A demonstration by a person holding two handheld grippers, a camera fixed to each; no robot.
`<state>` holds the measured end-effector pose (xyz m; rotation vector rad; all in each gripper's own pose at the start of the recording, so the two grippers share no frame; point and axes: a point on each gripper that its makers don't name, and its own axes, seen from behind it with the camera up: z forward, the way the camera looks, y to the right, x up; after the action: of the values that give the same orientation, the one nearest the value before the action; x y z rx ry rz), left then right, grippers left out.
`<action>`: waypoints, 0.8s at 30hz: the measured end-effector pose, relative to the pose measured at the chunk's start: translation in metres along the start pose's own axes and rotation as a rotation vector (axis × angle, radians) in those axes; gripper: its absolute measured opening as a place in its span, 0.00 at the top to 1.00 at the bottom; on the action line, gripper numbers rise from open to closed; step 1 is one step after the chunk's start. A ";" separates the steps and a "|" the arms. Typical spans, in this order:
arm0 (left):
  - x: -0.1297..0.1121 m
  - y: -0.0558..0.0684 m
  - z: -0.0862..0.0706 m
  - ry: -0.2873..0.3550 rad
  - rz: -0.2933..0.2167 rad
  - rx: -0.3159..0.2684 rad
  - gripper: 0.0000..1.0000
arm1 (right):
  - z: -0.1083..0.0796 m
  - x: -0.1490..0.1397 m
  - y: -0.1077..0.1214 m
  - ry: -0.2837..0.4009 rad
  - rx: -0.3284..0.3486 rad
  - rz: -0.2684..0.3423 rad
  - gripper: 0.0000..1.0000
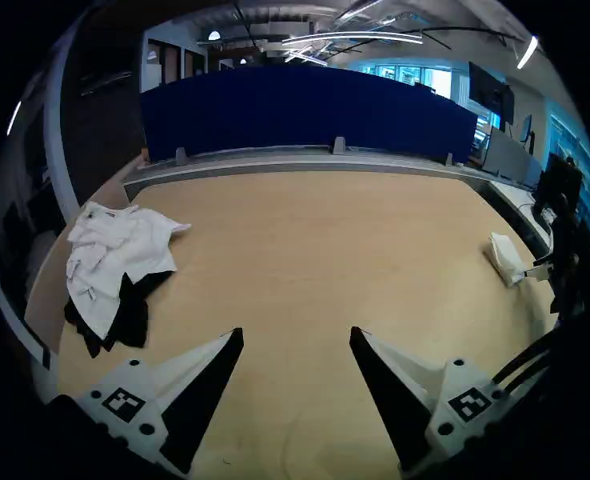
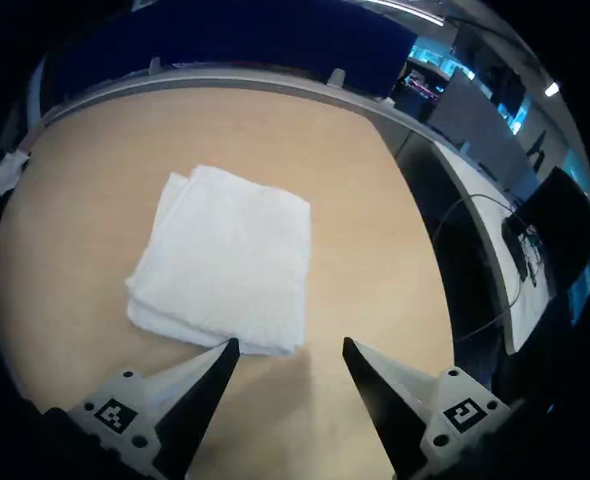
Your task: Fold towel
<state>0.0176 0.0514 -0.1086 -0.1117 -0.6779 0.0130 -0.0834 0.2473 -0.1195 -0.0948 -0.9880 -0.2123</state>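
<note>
A white towel (image 2: 227,264), folded into a neat square of layers, lies flat on the wooden table (image 2: 335,168) in the right gripper view. My right gripper (image 2: 289,342) hovers open just past its near edge, nothing between the fingers. In the left gripper view the same folded towel (image 1: 504,256) appears small at the table's right side. My left gripper (image 1: 296,330) stands open above bare tabletop (image 1: 311,240), holding nothing.
A heap of white and black cloths (image 1: 115,268) lies at the table's left side; it also peeks in as a cloth heap (image 2: 7,172). A blue partition (image 1: 303,108) runs along the far edge. Cables and a dark monitor (image 2: 559,224) sit beyond the right edge.
</note>
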 end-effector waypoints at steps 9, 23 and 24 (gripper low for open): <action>0.002 -0.003 -0.003 0.004 -0.005 0.001 0.01 | -0.009 0.032 -0.015 0.072 0.033 -0.001 0.00; -0.001 -0.009 -0.008 0.009 -0.007 0.012 0.01 | -0.011 0.061 -0.038 0.126 0.091 0.016 0.00; -0.002 -0.010 -0.008 0.009 -0.007 0.014 0.01 | -0.010 0.061 -0.041 0.126 0.096 0.016 0.00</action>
<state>0.0215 0.0407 -0.1151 -0.0963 -0.6693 0.0108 -0.0515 0.1976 -0.0750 -0.0010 -0.8699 -0.1543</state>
